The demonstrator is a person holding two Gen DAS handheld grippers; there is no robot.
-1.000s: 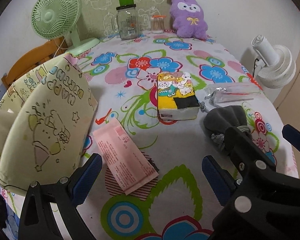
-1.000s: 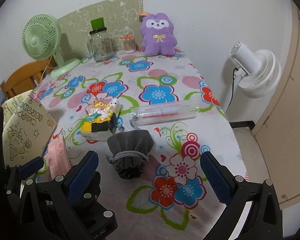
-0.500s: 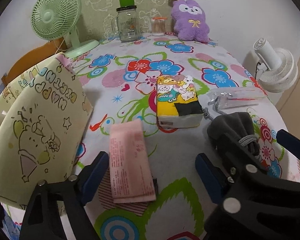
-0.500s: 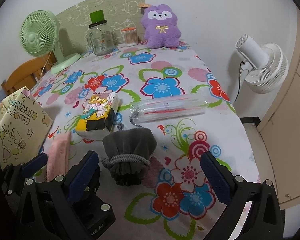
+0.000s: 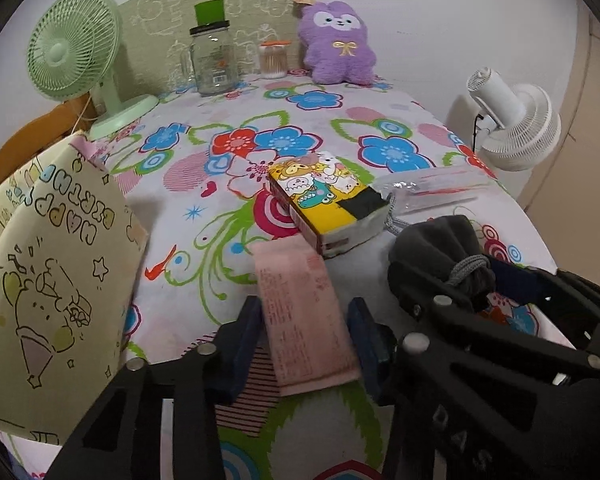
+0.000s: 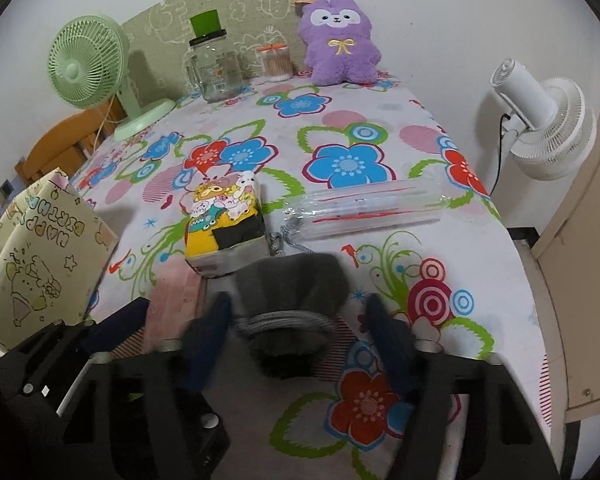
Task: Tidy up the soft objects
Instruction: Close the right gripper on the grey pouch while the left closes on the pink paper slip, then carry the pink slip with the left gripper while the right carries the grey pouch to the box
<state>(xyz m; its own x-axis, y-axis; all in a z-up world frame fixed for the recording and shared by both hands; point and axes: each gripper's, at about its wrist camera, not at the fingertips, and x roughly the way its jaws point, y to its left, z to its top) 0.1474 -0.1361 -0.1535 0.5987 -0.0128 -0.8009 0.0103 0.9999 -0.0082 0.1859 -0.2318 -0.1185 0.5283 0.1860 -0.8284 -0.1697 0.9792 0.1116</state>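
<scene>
Paper bag (image 5: 56,280): upright at the table's left edge.
Left gripper (image 5: 304,344): jaws apart, straddling the pink packet (image 5: 304,320).
Tissue pack (image 5: 328,204): just beyond the packet.
Right gripper (image 6: 300,340): jaws apart around the grey pouch (image 6: 292,304) lying on the tablecloth (image 6: 380,120).
</scene>
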